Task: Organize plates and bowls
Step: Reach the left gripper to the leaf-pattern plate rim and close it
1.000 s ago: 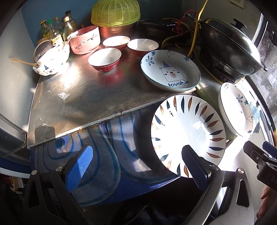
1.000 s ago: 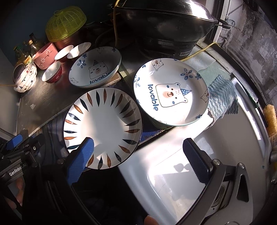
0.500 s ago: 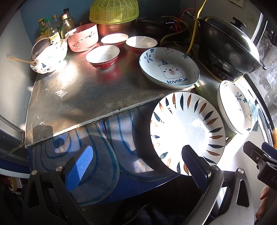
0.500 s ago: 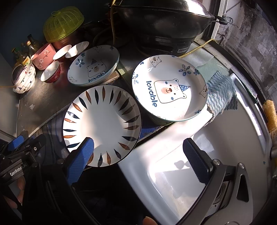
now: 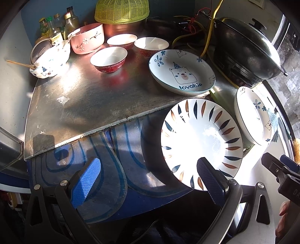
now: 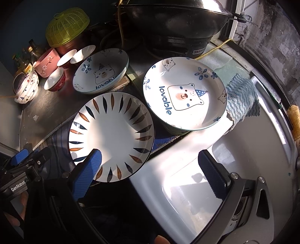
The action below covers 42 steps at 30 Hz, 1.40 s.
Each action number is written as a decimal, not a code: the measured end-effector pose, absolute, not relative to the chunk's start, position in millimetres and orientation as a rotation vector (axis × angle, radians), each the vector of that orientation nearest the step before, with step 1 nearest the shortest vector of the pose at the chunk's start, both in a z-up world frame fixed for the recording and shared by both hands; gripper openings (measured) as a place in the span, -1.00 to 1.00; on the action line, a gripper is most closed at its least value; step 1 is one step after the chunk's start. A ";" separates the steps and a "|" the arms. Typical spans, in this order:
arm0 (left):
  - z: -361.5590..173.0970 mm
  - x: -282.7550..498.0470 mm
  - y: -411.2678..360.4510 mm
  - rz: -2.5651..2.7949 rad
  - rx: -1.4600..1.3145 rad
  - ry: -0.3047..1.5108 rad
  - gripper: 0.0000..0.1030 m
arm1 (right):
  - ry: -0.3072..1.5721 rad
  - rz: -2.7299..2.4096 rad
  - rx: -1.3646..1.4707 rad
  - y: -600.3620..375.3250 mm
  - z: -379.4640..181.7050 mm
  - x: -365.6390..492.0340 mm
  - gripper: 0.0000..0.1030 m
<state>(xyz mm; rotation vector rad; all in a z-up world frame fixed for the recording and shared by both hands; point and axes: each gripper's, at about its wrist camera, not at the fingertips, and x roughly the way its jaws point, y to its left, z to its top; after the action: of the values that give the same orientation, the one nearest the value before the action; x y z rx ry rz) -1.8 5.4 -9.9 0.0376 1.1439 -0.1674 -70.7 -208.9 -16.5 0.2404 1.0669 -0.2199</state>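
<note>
A white plate with leaf marks (image 5: 201,138) (image 6: 112,137) lies at the near counter edge. Two bear plates marked "lovable" lie beyond it, one on the metal sheet (image 5: 181,71) (image 6: 102,74) and one at the right (image 5: 253,116) (image 6: 184,93). Three red bowls (image 5: 109,59) (image 6: 55,79), a pink bowl (image 5: 87,40) and a white bear bowl (image 5: 51,60) stand at the back left. My left gripper (image 5: 148,176) is open and empty, its right finger over the leaf plate's near rim. My right gripper (image 6: 151,172) is open and empty, its left finger over that plate's near rim.
A black wok with lid (image 5: 249,48) (image 6: 174,16) stands at the back right. A yellow basket cover (image 5: 121,9) and bottles (image 5: 54,28) are at the back. A white sink (image 6: 234,159) lies right, with a blue cloth (image 6: 241,97) on its edge.
Both grippers have drifted slightly; the plates sit a little lower and nearer in both views. Nothing was grasped or released.
</note>
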 end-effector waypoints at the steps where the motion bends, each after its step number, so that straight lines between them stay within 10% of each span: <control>1: -10.2 -1.8 5.2 -0.168 0.038 1.145 1.00 | 1.068 -0.219 0.244 -209.2 -17.1 -70.5 1.00; 39: -39.4 33.2 -0.2 -0.413 0.105 1.015 1.00 | 0.895 0.104 0.748 -256.9 -70.3 -77.9 1.00; 42: -47.9 40.4 -0.9 -0.445 0.095 1.029 0.97 | 0.884 0.099 0.757 -262.2 -79.8 -77.7 0.64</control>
<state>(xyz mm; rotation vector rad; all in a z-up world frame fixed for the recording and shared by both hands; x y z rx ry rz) 40.4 -0.9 -47.9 0.0949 1.0292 -0.4452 -77.7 -262.2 -79.8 0.7570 0.8843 0.0994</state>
